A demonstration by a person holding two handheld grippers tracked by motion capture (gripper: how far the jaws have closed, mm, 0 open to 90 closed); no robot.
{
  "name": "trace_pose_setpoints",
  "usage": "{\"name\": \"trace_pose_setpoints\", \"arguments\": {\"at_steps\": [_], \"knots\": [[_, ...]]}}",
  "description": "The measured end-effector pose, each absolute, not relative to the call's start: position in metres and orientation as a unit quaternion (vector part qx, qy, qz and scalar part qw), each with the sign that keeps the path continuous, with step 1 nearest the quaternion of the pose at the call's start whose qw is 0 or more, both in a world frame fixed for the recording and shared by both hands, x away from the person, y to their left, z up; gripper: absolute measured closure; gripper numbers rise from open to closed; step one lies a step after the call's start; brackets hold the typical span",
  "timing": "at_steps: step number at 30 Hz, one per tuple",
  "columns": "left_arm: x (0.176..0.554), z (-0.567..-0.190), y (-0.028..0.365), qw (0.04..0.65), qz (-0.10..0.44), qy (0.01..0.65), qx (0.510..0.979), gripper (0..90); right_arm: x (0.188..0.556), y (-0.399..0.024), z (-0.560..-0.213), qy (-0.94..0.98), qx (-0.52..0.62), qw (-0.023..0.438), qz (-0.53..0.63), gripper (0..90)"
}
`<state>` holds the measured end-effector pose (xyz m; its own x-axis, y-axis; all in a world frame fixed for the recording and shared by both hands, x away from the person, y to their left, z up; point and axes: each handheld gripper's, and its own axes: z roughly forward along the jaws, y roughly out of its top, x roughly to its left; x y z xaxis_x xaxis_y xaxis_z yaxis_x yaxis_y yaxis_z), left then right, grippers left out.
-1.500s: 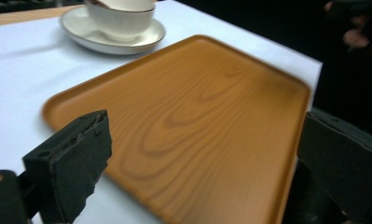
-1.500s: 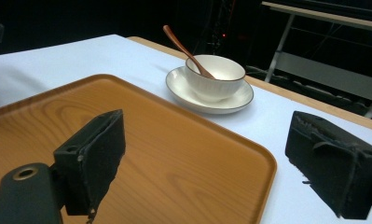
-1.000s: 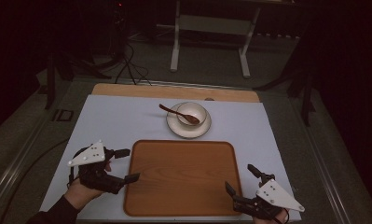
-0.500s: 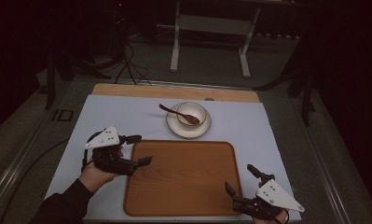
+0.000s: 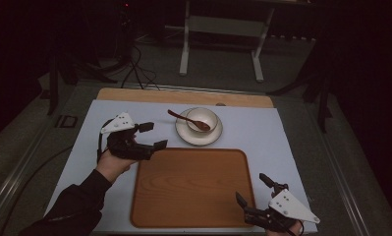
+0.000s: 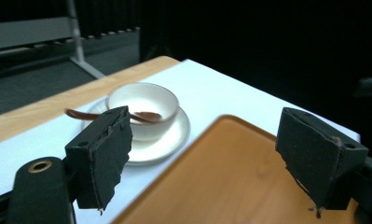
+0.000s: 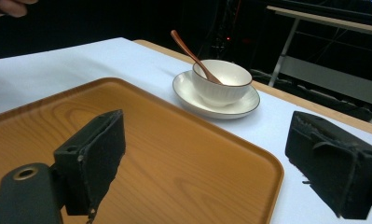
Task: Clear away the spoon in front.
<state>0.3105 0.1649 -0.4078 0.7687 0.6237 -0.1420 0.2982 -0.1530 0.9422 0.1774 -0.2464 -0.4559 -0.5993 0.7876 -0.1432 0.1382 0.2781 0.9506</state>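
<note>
Nothing looks done yet. The small white bowl point(image 5: 202, 119) sits on its round white saucer point(image 5: 199, 135) just past the far edge of the flat brown wooden tray point(image 5: 193, 189), and a brown wooden spoon point(image 5: 187, 120) leans in the bowl. The tray holds nothing.

The left gripper point(image 5: 150, 136) hangs above the table by the tray's far left corner, pointing at the bowl. Its jaws are wide apart and hold nothing. The right gripper point(image 5: 253, 189) waits at the tray's near right corner, jaws wide apart too, touching nothing.

A metal stand point(image 5: 222, 37) and cables point(image 5: 134, 64) occupy the dark floor point(image 5: 159, 73) behind.
</note>
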Motion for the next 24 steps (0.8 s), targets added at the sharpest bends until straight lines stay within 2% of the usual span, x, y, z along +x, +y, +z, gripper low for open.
{"name": "trace_pose_setpoints", "arguments": {"at_steps": [11, 24], "knots": [[0.342, -0.417, 0.166, 0.597, 0.144, 0.369, 0.698, 19.0, 0.177, -0.245, -0.456, 0.735, 0.312, 0.316, 0.512, 12.0], [0.384, -0.450, 0.158, 0.621, 0.139, 0.459, 0.620, 22.7, 0.177, -0.245, -0.456, 0.736, 0.309, 0.315, 0.513, 12.1]]}}
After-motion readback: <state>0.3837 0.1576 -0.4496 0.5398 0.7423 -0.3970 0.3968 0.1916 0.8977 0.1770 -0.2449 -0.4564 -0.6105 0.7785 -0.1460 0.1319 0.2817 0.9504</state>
